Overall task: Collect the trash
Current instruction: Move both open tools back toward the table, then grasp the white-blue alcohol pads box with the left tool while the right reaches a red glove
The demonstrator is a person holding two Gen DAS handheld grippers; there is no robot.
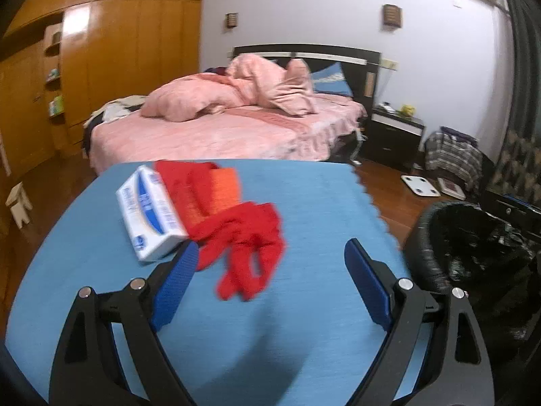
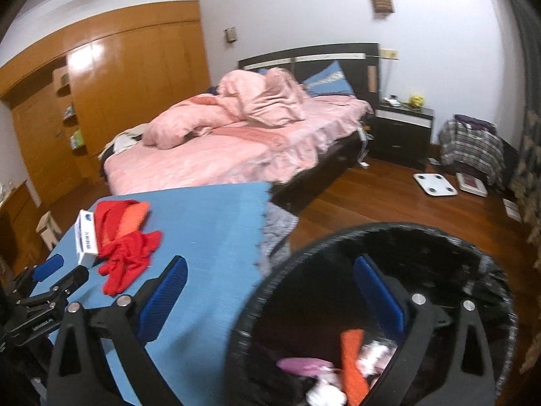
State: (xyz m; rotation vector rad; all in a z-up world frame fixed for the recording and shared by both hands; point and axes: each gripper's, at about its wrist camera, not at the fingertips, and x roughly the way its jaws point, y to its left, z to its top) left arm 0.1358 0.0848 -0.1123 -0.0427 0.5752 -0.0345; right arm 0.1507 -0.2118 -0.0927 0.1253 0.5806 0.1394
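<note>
A crumpled red wrapper (image 1: 243, 237) lies on the blue table (image 1: 304, 203) beside a white and blue box (image 1: 150, 213). My left gripper (image 1: 270, 250) is open and empty, its jaws wide, just short of the red wrapper. A black-lined trash bin (image 2: 372, 311) stands right of the table and holds orange, pink and white trash (image 2: 351, 362). My right gripper (image 2: 270, 267) is open and empty above the bin's near rim. The red wrapper (image 2: 128, 247), the box (image 2: 86, 237) and the left gripper (image 2: 57, 270) also show in the right wrist view. The bin (image 1: 473, 247) shows at the right of the left wrist view.
A bed with pink bedding (image 1: 236, 115) stands behind the table. A dark nightstand (image 1: 392, 135), a white scale (image 1: 419, 186) and a pile of plaid cloth (image 1: 453, 155) sit on the wooden floor to the right. Wooden wardrobes (image 1: 118, 50) line the left wall.
</note>
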